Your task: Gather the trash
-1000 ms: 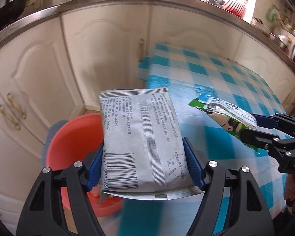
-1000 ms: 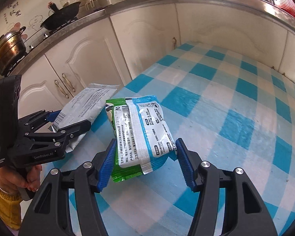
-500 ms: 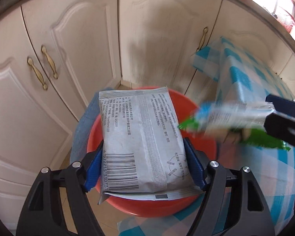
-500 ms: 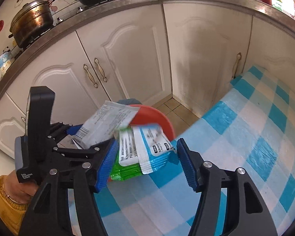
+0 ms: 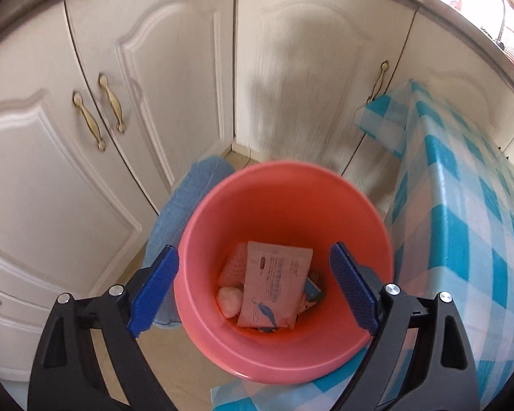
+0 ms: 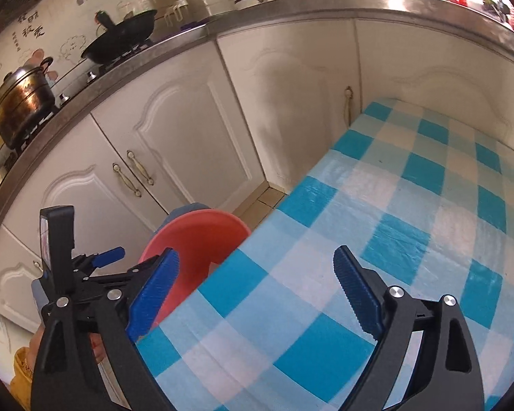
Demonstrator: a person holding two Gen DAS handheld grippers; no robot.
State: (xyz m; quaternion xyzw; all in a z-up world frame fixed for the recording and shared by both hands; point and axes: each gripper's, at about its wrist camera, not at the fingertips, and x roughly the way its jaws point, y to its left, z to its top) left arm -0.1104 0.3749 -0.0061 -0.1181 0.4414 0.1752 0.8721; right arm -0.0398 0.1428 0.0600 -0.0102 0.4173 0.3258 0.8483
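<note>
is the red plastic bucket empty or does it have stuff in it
Not empty: the red plastic bucket holds a flat printed packet lying on other wrappers at its bottom.

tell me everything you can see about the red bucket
The red bucket is round, smooth plastic by its look, standing upright and open on the tiled floor beside the checked table, near the white cabinets. Inside lie a flat printed packet and other wrappers. A blue cloth-like thing sits against its far-left side.
</note>
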